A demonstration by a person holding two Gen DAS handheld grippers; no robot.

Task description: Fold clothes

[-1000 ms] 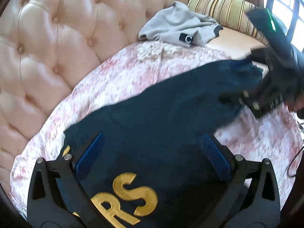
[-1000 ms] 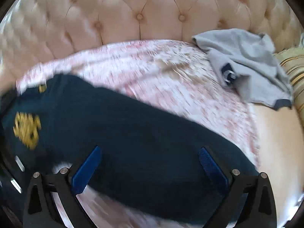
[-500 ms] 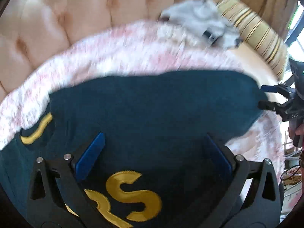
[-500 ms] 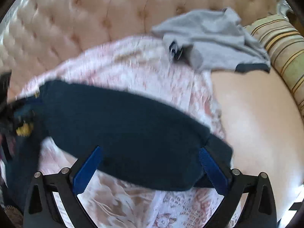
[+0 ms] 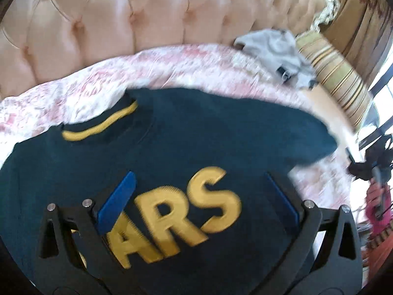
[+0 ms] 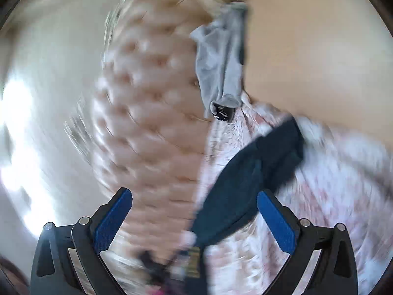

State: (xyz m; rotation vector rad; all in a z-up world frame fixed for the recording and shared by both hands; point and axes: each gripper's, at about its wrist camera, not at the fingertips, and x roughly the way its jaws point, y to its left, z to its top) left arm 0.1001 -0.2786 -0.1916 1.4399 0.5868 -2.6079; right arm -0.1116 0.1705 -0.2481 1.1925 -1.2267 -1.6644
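Left hand-held gripper (image 5: 199, 196) hangs over the navy sweater (image 5: 186, 132), fingers spread wide, blue pads clear of each other, pinching nothing; whether they brush the cloth is unclear. Gold letters "ARS" (image 5: 181, 218) sit right between those fingers. The sweater lies flat on the pink floral bedspread (image 5: 172, 66), below the tufted headboard (image 5: 110, 19). Right hand-held gripper (image 6: 194, 223) is just as wide apart and empty, with a dark sweater edge (image 6: 250, 172) blurred beyond it. Count: two garments, one navy, one grey (image 5: 275, 46) crumpled against the headboard's right end, beside one striped pillow (image 5: 341, 83).
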